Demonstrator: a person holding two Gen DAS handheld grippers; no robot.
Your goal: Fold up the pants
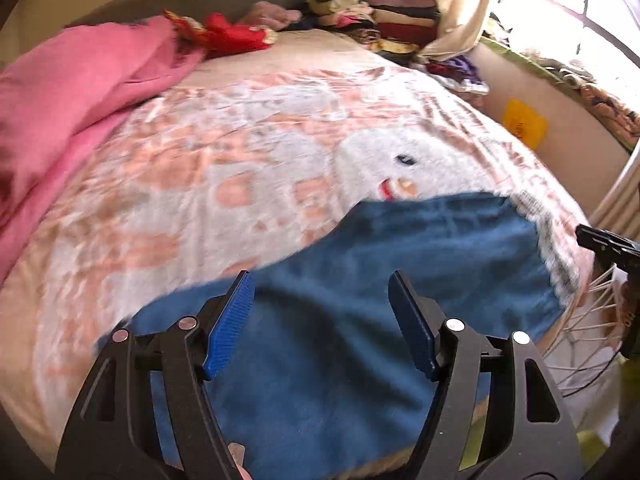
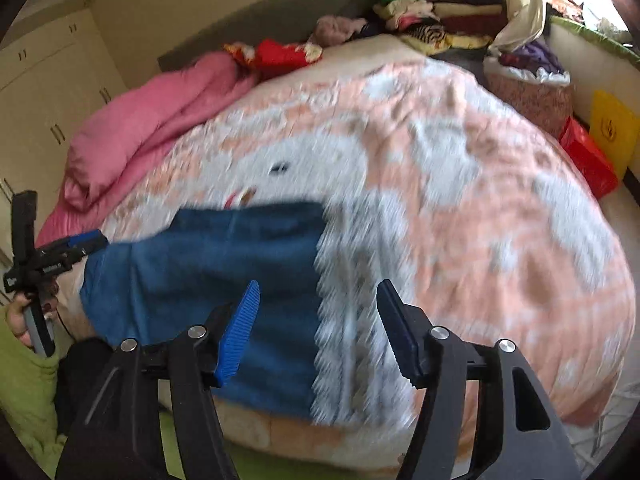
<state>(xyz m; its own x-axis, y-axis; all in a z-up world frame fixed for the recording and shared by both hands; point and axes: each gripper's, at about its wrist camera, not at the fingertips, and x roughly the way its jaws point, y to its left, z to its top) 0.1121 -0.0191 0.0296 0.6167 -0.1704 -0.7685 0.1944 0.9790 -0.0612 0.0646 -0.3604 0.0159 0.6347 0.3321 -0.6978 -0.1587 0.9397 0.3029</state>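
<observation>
Blue pants [image 1: 360, 300] lie folded on the bed near its front edge; they also show in the right wrist view [image 2: 216, 264]. My left gripper [image 1: 322, 312] is open and empty, hovering above the pants. My right gripper [image 2: 318, 320] is open and empty, above the pants' right edge and the blanket. The left gripper shows at the left of the right wrist view [image 2: 52, 256], by the pants' left end. Part of the right gripper shows at the right edge of the left wrist view [image 1: 608, 244]. Both views are motion-blurred.
A pink-and-white blanket [image 2: 460, 200] covers the bed. A pink quilt [image 1: 68, 92] lies at the left. Stacked folded clothes [image 1: 384, 12] sit at the head. A yellow item [image 2: 614, 128] and a red box [image 2: 588, 156] stand by the right wall. Wardrobe doors [image 2: 44, 92] at left.
</observation>
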